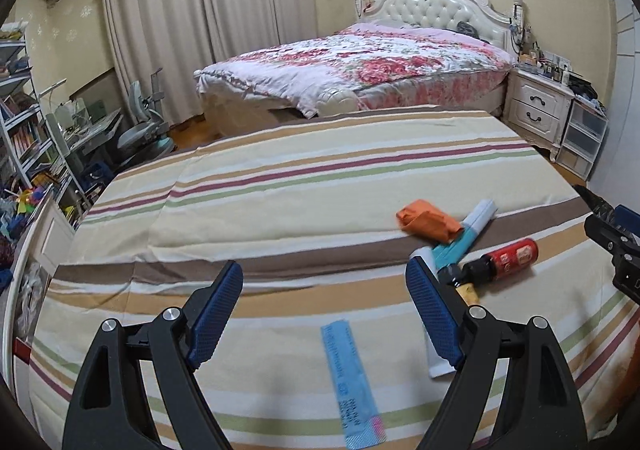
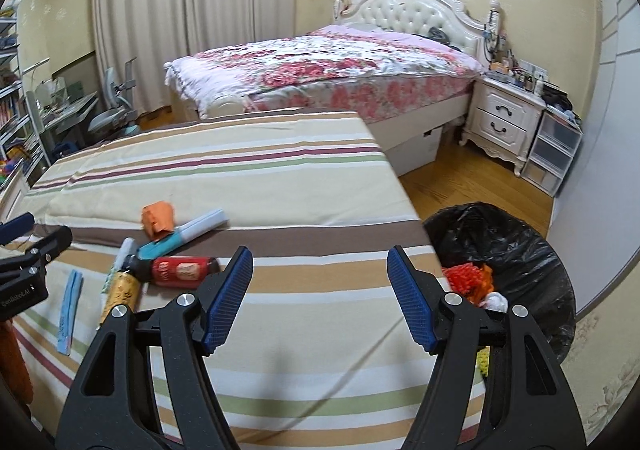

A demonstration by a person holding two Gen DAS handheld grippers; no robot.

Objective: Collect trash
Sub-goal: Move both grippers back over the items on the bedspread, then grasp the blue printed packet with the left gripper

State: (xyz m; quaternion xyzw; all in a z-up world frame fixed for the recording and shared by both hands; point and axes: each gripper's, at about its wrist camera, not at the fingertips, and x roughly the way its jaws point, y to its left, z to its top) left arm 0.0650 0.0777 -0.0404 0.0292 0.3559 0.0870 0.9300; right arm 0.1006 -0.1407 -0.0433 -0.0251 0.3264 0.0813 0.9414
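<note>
Trash lies on a striped cloth surface point(image 1: 280, 218). A flat blue wrapper point(image 1: 352, 382) lies just ahead of my open, empty left gripper point(image 1: 324, 274); it also shows in the right wrist view point(image 2: 70, 310). A white tube point(image 1: 434, 346) lies by the right finger. Beyond are a crumpled orange wrapper point(image 1: 428, 222), a teal and white box point(image 1: 468, 234), a red bottle point(image 1: 508, 256) and a yellow item point(image 1: 468, 292). My right gripper point(image 2: 320, 282) is open and empty above the cloth point(image 2: 320, 330). The red bottle point(image 2: 184, 270) lies to its left. A black-lined trash bin point(image 2: 516, 250) stands to its right.
The bin holds orange and white trash point(image 2: 472, 282). A floral bed point(image 2: 320, 70) and a white nightstand point(image 2: 504, 118) stand behind. A desk, chair and shelves point(image 1: 60, 130) fill the left side. Wooden floor point(image 2: 460, 178) lies beyond the bin.
</note>
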